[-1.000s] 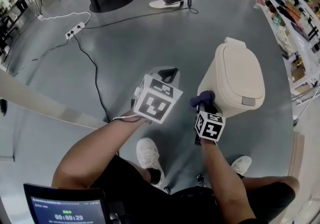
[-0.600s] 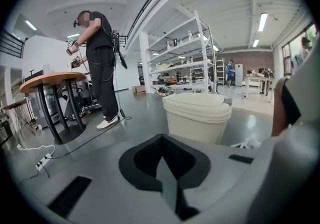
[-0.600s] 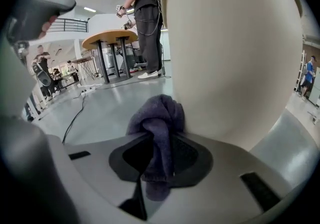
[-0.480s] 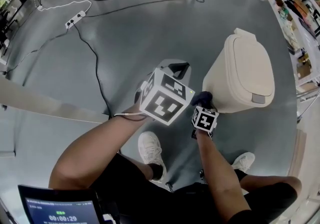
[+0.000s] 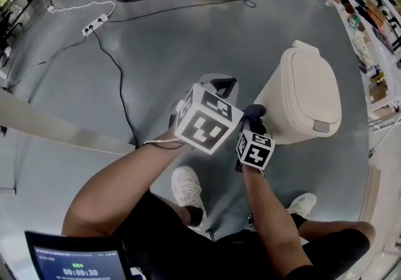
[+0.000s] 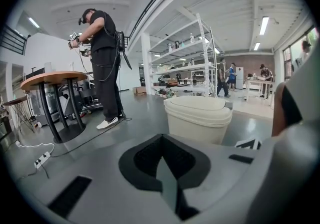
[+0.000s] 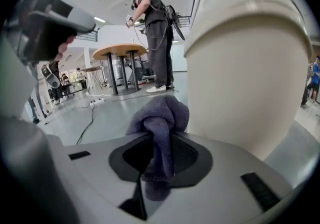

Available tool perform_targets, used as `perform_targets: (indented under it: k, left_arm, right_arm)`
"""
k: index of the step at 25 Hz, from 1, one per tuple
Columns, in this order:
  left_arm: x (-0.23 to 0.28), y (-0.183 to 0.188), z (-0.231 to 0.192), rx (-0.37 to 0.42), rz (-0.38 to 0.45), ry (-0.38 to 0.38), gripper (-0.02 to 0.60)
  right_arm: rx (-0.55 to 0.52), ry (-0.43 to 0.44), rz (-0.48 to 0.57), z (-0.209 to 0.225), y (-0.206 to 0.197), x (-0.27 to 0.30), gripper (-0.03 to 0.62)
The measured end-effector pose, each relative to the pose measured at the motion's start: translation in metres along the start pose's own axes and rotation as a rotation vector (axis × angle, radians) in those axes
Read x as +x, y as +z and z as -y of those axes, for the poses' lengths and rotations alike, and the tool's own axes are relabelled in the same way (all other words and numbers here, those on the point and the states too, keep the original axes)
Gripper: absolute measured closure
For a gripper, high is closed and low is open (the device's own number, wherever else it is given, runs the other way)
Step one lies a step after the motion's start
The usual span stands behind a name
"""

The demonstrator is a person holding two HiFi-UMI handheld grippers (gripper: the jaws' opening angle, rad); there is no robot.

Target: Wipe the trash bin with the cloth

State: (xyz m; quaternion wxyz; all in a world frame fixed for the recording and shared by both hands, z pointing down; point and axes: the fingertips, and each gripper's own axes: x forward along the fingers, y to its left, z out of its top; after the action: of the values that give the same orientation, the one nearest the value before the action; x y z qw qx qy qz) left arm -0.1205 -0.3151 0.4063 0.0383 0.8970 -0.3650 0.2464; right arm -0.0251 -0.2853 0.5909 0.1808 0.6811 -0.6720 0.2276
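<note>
The right claw (image 7: 159, 160) is squeezing tight on a purple cloth (image 7: 161, 118) — the cloth is bunching up out of the front of the jaws. The bunch is sitting right by the side wall of the cream trash bin (image 7: 250, 77), below its lid (image 5: 310, 88). The left claw (image 6: 167, 173) is pressed together with nothing in it. It is hanging in the air just left of the right one and pointing toward the bin. The bin is standing upright on the grey floor (image 5: 156, 53) with its lid down — shelves (image 5: 376, 28) are lining the floor's right edge. A black cable (image 5: 120, 100) is lying across the floor on the left, well apart from the bin.
</note>
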Motion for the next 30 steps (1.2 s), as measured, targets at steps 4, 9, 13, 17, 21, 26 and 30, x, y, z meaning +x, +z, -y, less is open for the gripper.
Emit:
perform_targets:
  k: [4, 9, 13, 17, 21, 26, 30]
  left_arm:
    - [-0.003, -0.002, 0.000, 0.012, 0.007, 0.002, 0.584]
    - [-0.005, 0.000, -0.001, 0.013, 0.024, 0.005, 0.584]
    - [-0.006, 0.002, -0.003, 0.007, 0.027, 0.009, 0.584]
    - [-0.006, 0.005, 0.001, 0.000, 0.027, 0.001, 0.584]
    - [-0.005, 0.008, 0.001, -0.003, 0.034, 0.006, 0.584]
    - [-0.007, 0.014, -0.002, -0.040, 0.045, 0.013, 0.584]
    - [-0.006, 0.017, 0.003, -0.038, 0.039, 0.004, 0.584]
  right_arm:
    - [0.031, 0.019, 0.128, -0.013, 0.062, -0.023, 0.513]
    - [0.038, -0.033, 0.237, -0.002, 0.110, -0.042, 0.513]
    - [0.031, -0.068, 0.216, 0.003, 0.108, -0.031, 0.513]
    - [0.025, -0.116, 0.155, 0.016, 0.089, -0.011, 0.513]
    - [0.008, -0.178, 0.083, 0.030, 0.058, 0.014, 0.513]
    - [-0.008, -0.209, -0.029, 0.036, 0.013, 0.036, 0.513]
    - [-0.049, -0.213, -0.110, 0.036, -0.018, 0.053, 0.513]
